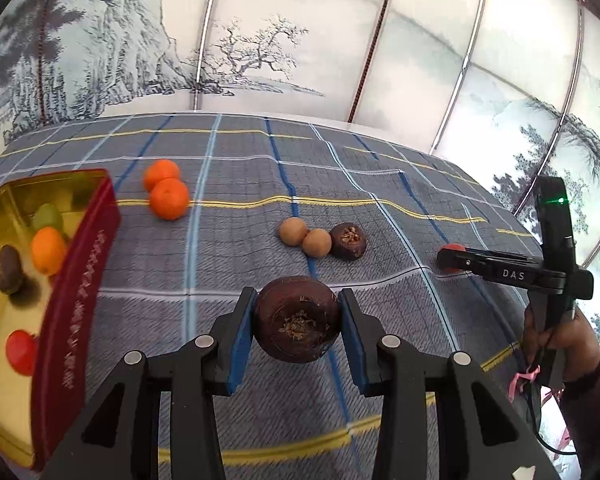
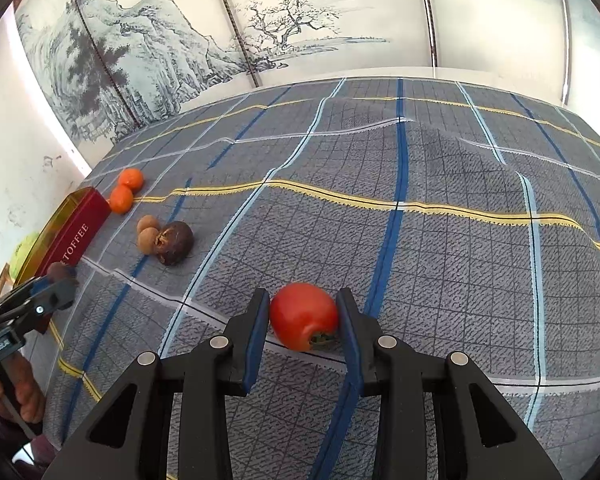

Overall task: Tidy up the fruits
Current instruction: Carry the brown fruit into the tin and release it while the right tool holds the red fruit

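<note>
My left gripper [image 1: 297,316] is shut on a dark brown round fruit [image 1: 296,318], held above the checked cloth. My right gripper [image 2: 303,316] is shut on a red tomato-like fruit [image 2: 302,314] low over the cloth; it also shows at the right of the left wrist view as the right gripper [image 1: 452,259]. On the cloth lie two oranges [image 1: 166,194], two small tan fruits [image 1: 304,237] and another dark brown fruit [image 1: 348,241]. A red tin [image 1: 74,280] with a gold inside stands at the left and holds several fruits, among them an orange one [image 1: 48,255].
The grey checked cloth [image 2: 440,240] covers the table and has raised folds near the middle. A painted folding screen [image 1: 260,52] stands right behind the table. A person's hand [image 1: 556,332] holds the right gripper's handle. A yellow-green ball [image 2: 22,254] lies beyond the tin.
</note>
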{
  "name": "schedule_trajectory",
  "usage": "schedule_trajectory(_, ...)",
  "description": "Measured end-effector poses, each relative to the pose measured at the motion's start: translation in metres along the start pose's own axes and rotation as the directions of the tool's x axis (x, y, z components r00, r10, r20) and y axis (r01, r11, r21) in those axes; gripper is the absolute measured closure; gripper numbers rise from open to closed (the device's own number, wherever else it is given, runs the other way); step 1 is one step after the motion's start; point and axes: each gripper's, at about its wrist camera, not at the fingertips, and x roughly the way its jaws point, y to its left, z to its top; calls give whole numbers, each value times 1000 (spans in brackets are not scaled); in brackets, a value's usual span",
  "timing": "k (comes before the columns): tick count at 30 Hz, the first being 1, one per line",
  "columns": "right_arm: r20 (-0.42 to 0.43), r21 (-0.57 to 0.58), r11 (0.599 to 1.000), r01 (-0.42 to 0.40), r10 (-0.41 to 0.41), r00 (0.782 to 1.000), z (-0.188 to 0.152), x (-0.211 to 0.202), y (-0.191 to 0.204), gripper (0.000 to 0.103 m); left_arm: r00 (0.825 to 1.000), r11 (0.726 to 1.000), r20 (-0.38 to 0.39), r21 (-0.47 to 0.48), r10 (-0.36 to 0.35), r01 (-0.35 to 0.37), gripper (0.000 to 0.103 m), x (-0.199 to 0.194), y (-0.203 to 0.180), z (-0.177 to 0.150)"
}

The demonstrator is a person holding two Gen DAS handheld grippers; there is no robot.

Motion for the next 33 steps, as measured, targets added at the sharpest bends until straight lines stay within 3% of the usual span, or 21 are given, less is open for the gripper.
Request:
schedule_trajectory(17,-6,-55,996,66,-66,998,-1,3,11,67,985,990,117,-81,128,-119,66,-52,55,3)
schedule_trajectory(33,-9,-92,990,105,-107,994,-1,4,16,67,921,938,186,-123,343,-325,66,-88,125,2)
